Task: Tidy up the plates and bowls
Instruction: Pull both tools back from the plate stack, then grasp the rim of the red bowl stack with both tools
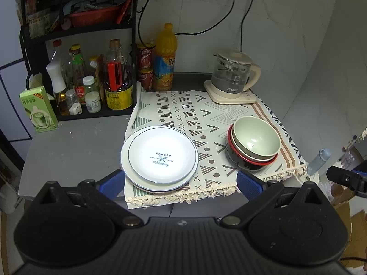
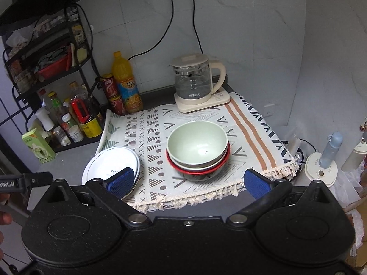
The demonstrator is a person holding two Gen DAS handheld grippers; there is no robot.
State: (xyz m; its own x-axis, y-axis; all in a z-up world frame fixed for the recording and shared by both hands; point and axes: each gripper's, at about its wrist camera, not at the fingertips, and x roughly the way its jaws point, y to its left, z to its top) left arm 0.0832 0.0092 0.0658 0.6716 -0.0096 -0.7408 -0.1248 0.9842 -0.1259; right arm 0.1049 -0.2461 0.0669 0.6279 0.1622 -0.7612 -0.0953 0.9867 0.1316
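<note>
kettle (image 1: 231, 78) behind bowls (image 1: 254, 142), btls (image 1: 117, 80) left

The left hand-held gripper (image 1: 181, 181) fills the bottom of its view: a matte black plastic body with a ribbed central panel and a small screw at the panel's top centre. Two rounded black lobes sit at lower left and lower right, each with a circular raised disc. Two silver pivot bolts join angled black arms, which end in blue textured fingertips (image 1: 113, 182).

The right hand-held gripper (image 2: 191, 181) has the same build: speckled black body, two disc-topped lobes, silver bolts, one central screw, and blue ridged fingertips (image 2: 257, 184). At the left edge of this view, a black bar bears partly readable white lettering.
</note>
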